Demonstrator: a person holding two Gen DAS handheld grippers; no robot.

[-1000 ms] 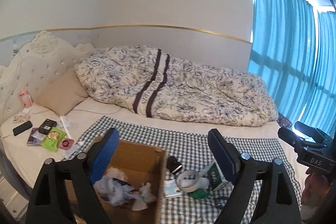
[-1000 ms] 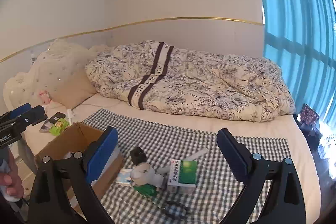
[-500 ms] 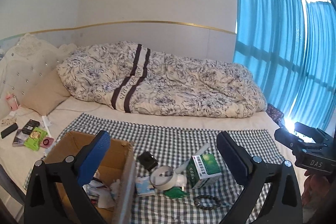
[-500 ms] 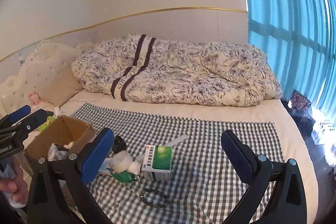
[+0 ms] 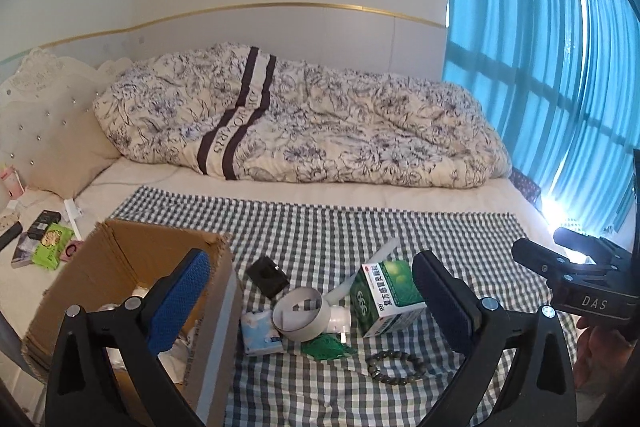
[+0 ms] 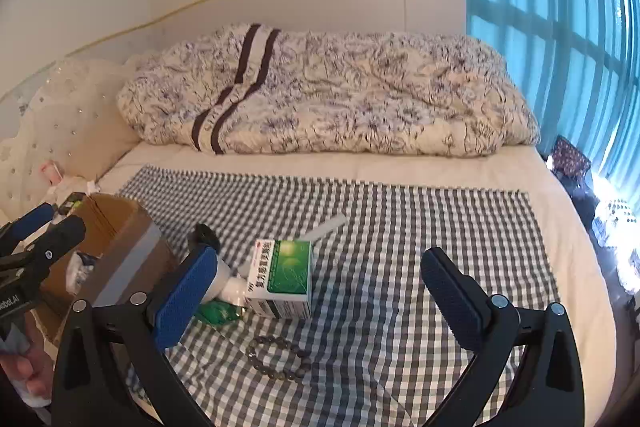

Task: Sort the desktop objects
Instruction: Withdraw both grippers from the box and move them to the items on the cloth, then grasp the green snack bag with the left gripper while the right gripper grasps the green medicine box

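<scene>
Tongs on both sides, left tongs (image 5: 306, 301) and right tongs (image 6: 318, 293), hovered spread wide and empty above the black-and-white checked cloth (image 6: 400, 227). It covered a bed (image 6: 572, 267) beside blue curtains (image 5: 540, 67).

Both hand-held grippers have swung right, away from the cardboard box (image 5: 120, 267).

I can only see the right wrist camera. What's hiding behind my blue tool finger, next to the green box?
Observer: A white tape roll, tilted up beside the green medicine box.
Operator: Is anything else hiding there?
Observer: Yes, a light blue tissue pack lies between the roll and the cardboard box.
Operator: Is the other tool holding something?
Observer: No, the left tool is open and empty, hovering over that pile.
</scene>
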